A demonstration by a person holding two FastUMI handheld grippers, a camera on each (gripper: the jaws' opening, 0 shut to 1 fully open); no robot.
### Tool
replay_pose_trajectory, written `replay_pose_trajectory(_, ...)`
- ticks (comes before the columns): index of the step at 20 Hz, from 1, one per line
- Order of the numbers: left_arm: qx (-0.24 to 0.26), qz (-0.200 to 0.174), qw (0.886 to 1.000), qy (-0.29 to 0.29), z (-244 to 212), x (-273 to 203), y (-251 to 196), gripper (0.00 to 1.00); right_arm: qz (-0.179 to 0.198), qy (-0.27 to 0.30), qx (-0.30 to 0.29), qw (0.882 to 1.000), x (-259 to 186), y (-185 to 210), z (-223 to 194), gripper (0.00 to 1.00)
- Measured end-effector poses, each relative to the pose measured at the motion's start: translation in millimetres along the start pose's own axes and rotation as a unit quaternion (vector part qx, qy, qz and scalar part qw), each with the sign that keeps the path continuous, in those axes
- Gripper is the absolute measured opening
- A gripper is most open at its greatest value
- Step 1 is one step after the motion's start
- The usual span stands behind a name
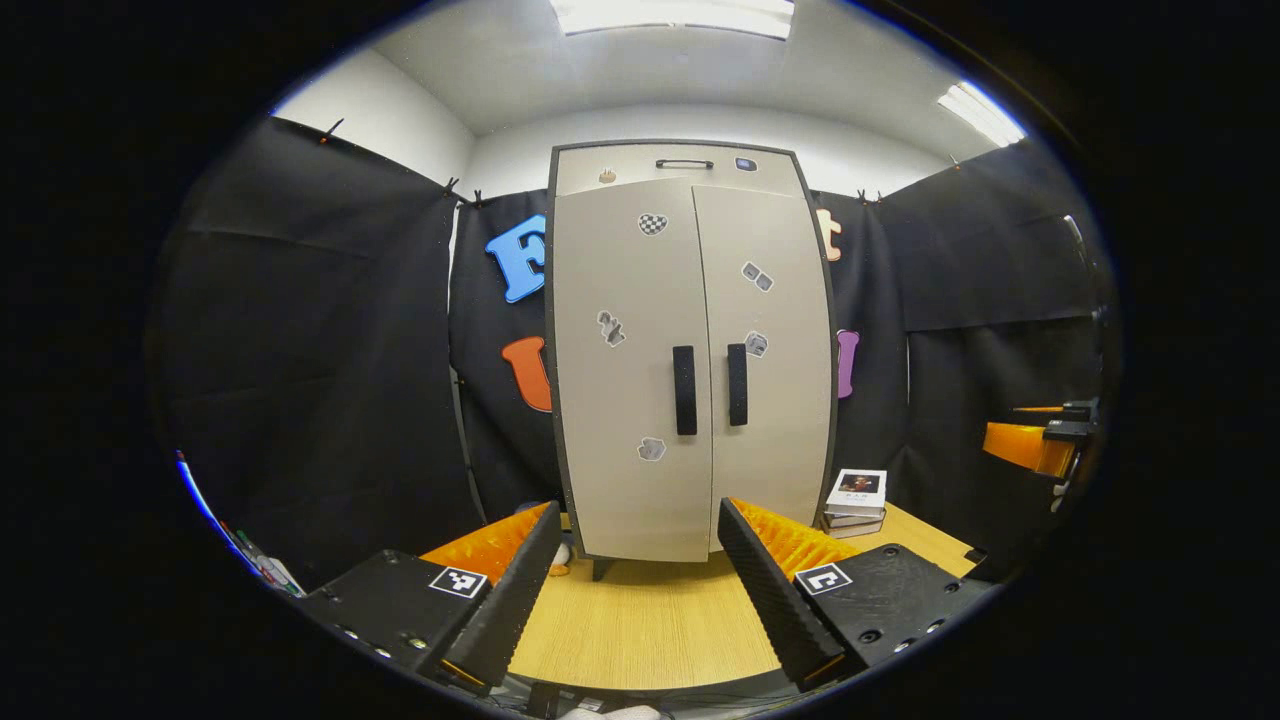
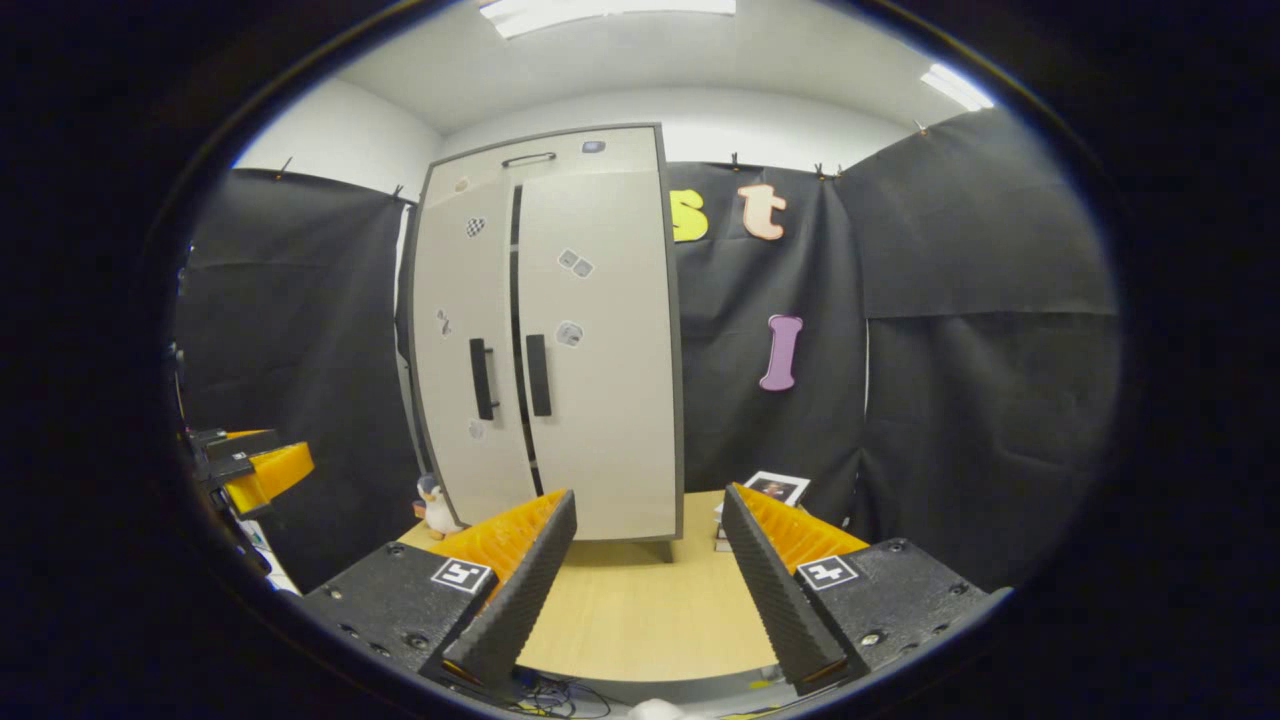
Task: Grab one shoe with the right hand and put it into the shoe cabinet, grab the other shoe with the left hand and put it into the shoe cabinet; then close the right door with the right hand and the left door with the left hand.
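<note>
**A:** Since both doors look shut or nearly so, how far along would you call it?

**B:** Near the end, I judge. In the left gripper view the shoe cabinet (image 1: 690,350) stands at twelve o'clock on the table (image 1: 640,620), left door (image 1: 625,380) and right door (image 1: 770,370) meeting flush. In the right gripper view a dark slit runs between the doors, so the left one may sit slightly ajar; I cannot tell. No shoes lie on the table, so presumably they are inside.

**A:** And the tongs?

**B:** The left gripper (image 1: 637,590) is spread wide, holding nothing. The right gripper (image 2: 648,585) likewise gapes empty. Each appears at the other's edge, at about three and nine o'clock.

**A:** Any writing?

**B:** Stickers on the doors and a stack of books (image 1: 855,505) at four o'clock; nothing legible. A small penguin figure (image 2: 436,506) stands by the cabinet's left foot.
</note>
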State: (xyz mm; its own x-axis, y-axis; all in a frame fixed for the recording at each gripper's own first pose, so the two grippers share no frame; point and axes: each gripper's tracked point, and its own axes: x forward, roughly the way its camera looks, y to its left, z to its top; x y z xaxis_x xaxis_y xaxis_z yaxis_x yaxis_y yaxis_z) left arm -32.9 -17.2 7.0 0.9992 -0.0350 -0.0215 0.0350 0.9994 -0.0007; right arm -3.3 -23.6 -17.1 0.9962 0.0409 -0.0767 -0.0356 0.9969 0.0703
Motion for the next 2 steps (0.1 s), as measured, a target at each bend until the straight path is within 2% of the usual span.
replay_pose_trajectory(2,0.002,0.001,1.0,0.002,-0.8,-0.1,0.8,0.96,0.003,0.002,-0.001,1.0,1.1,2.5,-1.0,0.96)
